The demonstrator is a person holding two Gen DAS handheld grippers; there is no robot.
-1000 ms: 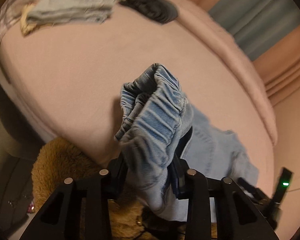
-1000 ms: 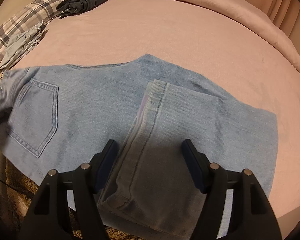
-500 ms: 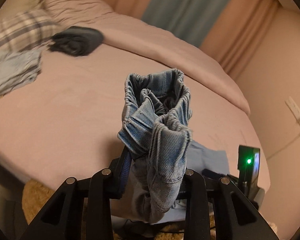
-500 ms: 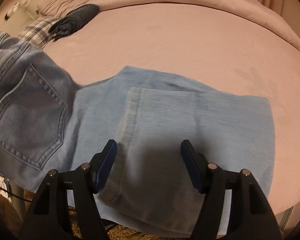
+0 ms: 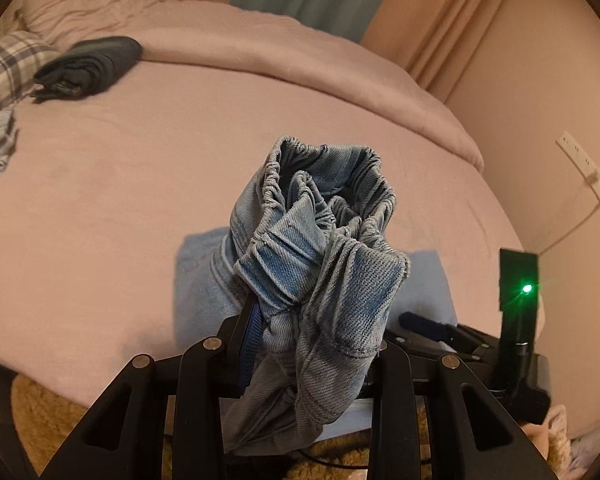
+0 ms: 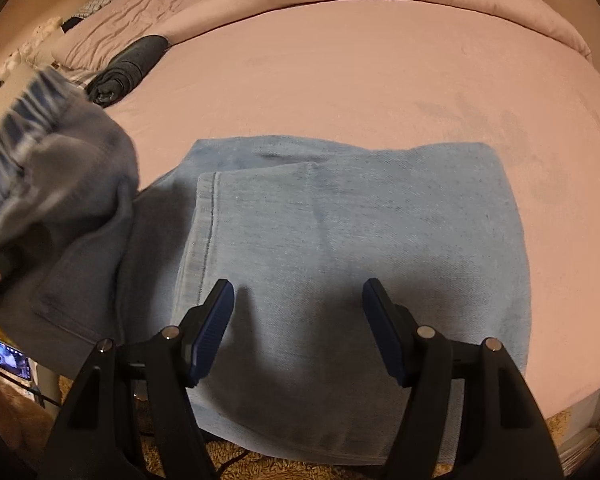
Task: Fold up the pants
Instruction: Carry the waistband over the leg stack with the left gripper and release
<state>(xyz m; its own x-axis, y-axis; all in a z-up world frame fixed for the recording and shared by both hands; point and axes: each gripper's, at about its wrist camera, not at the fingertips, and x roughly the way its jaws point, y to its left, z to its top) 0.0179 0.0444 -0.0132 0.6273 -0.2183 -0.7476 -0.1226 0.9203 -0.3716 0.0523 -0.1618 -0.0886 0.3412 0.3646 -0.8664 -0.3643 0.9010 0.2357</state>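
Observation:
Light blue jeans (image 6: 340,248) lie part folded on the pink bed (image 6: 360,80), legs doubled over near the front edge. My left gripper (image 5: 316,332) is shut on the bunched elastic waistband (image 5: 320,240) and holds it lifted above the bed. In the right wrist view the lifted waist end (image 6: 52,168) hangs blurred at the left. My right gripper (image 6: 298,320) is open and empty, just above the folded legs. It also shows in the left wrist view (image 5: 428,326), low on the right.
A folded dark garment (image 5: 88,66) lies at the far left of the bed. Plaid and pale blue clothes (image 5: 0,120) lie at the left edge. A tan fluffy rug (image 5: 40,420) is on the floor below. A wall (image 5: 540,120) is at right.
My left gripper has carried the waistband up and rightward over the folded legs. The right gripper stayed open above the legs.

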